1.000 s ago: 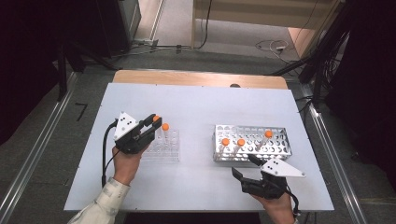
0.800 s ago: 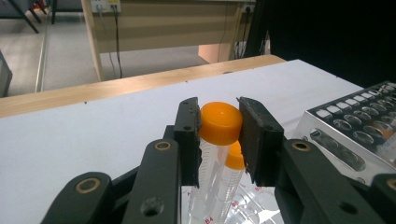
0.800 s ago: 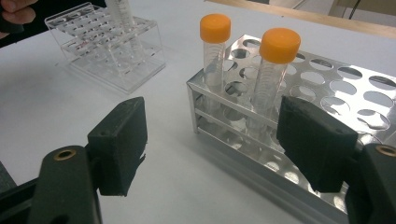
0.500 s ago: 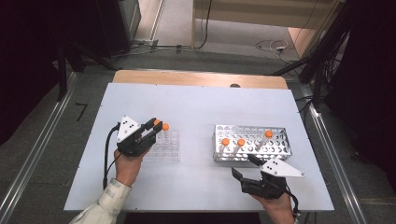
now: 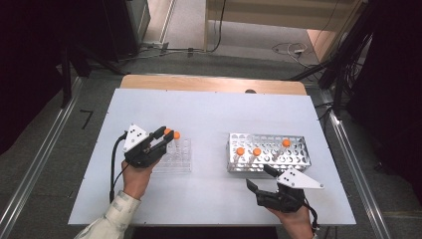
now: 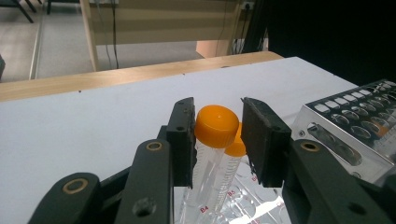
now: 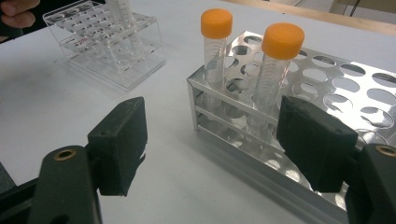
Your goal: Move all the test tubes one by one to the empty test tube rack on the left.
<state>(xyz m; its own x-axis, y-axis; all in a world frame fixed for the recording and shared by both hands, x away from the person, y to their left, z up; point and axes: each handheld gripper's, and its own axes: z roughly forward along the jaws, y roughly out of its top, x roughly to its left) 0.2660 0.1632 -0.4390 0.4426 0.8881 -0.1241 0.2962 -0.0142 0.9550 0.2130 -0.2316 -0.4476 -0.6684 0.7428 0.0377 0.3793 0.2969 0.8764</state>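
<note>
The clear rack [image 5: 175, 155] stands left of the metal rack [image 5: 268, 152] on the table [image 5: 209, 114].

Looking like a lab/test setup: white worktop [image 5: 209, 114] carrying a metal tube rack [image 5: 268, 152] w/ orange-capped tubes [image 5: 240, 151] and a clear plastic rack [image 5: 175, 157]. Cables [image 5: 293, 49] trailing over grey floor, metal rails [image 5: 35, 164] running along both sides.

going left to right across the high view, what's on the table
left gripper → clear rack → metal rack → right gripper
</note>
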